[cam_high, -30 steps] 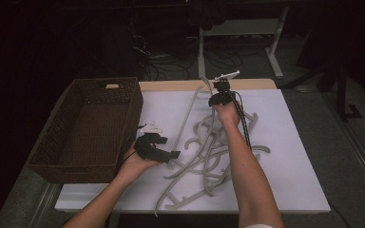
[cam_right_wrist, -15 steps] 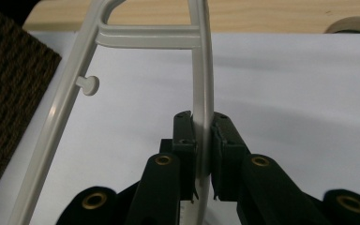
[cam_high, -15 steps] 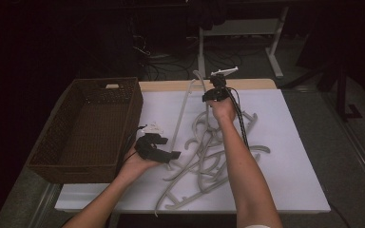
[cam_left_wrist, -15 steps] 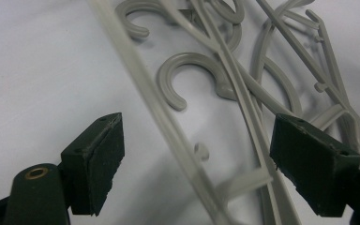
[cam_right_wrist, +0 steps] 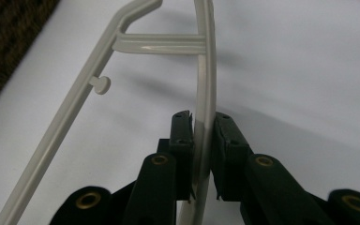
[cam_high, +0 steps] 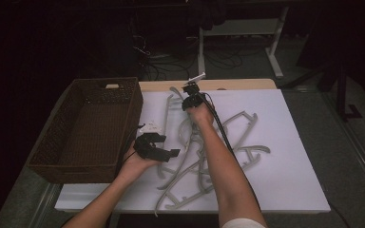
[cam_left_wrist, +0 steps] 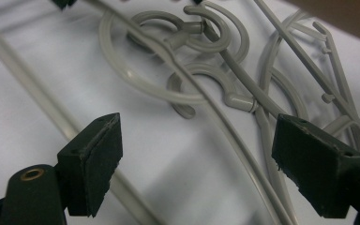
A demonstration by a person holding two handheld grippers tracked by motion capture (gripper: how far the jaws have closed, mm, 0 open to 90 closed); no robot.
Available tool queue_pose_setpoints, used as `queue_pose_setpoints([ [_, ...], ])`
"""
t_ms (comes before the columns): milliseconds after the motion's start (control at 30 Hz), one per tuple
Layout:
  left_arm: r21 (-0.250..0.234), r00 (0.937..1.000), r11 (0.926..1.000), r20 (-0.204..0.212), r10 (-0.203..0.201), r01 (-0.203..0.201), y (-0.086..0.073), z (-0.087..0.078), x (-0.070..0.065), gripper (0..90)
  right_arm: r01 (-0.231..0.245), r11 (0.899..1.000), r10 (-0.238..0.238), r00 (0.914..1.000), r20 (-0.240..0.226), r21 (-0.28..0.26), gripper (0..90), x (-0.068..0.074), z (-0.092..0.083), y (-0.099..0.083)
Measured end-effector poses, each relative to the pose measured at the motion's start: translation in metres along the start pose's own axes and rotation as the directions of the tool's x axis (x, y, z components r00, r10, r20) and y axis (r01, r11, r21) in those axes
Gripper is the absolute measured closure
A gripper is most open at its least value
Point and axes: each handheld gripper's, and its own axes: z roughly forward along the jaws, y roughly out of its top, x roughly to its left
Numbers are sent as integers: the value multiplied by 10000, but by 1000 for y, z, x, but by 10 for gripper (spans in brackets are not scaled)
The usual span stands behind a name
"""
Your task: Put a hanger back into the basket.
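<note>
Right gripper (cam_right_wrist: 201, 154) clamped on a hanger (cam_right_wrist: 205, 70) bar at the table's far edge, near the basket (cam_high: 95, 123) — likely lifting it clear of the pile (cam_high: 204, 161). Left gripper (cam_left_wrist: 197, 168) jaws apart, empty, over the pile — probably placed to steady it or take the next one.

Room dim, background black; white table (cam_high: 285, 156) is the sole bright area. Soft shadows under hangers (cam_left_wrist: 201, 89). Near jaws slightly out of focus.
</note>
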Motion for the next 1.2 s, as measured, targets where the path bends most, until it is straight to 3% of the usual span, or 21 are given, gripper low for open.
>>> queue_pose_setpoints([
  [133,23,10000,10000,1,-2,2,0,0,0,167,255,9995,-255,9997,-49,211,723,4,10,-5],
  [233,24,10000,10000,-1,-1,1,0,0,0,167,436,9990,-435,9990,-101,85,654,4,5,-6],
  [400,48,10000,10000,3,-60,60,-1,0,0,167,792,9965,-792,9969,-4,-277,615,2,-26,-11],
  [533,59,9999,9999,13,-148,148,-1,1,1,167,899,9958,-900,9959,-49,-174,615,-2,-43,-19],
  [567,75,9999,9999,-24,-140,140,-1,1,0,167,1184,9929,-1184,9929,-109,-90,615,-2,-59,-31],
  [700,150,9999,9998,-35,-116,117,-2,2,-1,167,1465,9892,-1465,9892,-16,63,613,-3,-72,-45],
  [1000,189,9999,9997,-39,-138,139,-3,3,-2,167,1374,9897,-1397,9883,612,398,606,-22,-94,-89],
  [1200,201,9999,9997,-81,-145,146,-3,3,0,167,1081,9920,-1118,9922,551,653,612,-31,-94,-103],
])
